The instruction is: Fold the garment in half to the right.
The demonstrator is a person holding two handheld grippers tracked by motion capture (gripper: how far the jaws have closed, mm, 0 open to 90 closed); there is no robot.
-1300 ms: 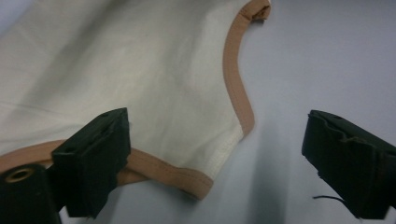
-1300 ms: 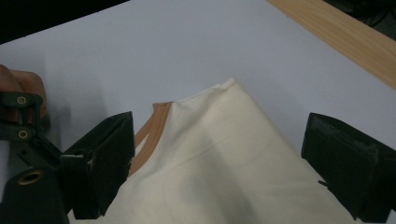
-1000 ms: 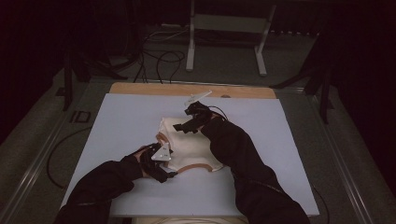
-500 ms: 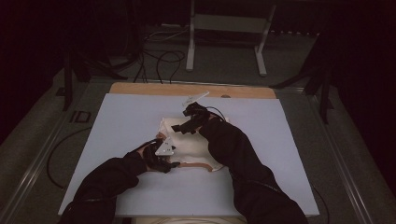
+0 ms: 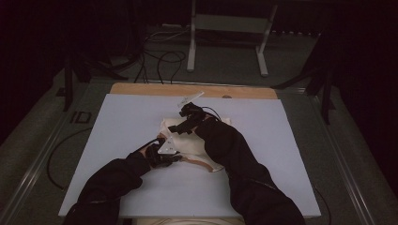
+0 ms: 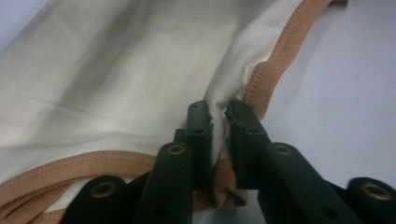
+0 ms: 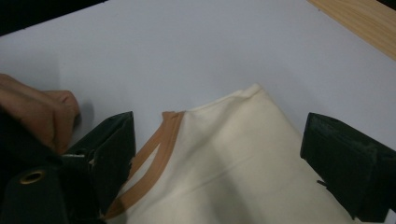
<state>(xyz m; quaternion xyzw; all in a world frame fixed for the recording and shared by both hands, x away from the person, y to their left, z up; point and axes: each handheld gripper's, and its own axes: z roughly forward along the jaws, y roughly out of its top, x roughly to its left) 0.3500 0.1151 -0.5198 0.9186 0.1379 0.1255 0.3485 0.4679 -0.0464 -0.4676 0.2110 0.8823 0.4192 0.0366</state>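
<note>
Since the earlier high view, both grippers have shifted a little toward the upper left, and the cream cloth [image 5: 187, 140] has bunched more under them. It lies mid-frame on the white table sheet [image 5: 126, 122], its tan-bound edge [image 6: 273, 65] curling at lower right. Left gripper [image 6: 218, 116] is clenched on a fold of that cloth beside the binding. Right gripper [image 7: 219, 154] hangs released over the cloth's upper corner. A bare wooden strip [image 5: 187, 89] runs along the top; cables [image 5: 159, 56] and a metal stand [image 5: 225, 28] lie beyond.
</note>
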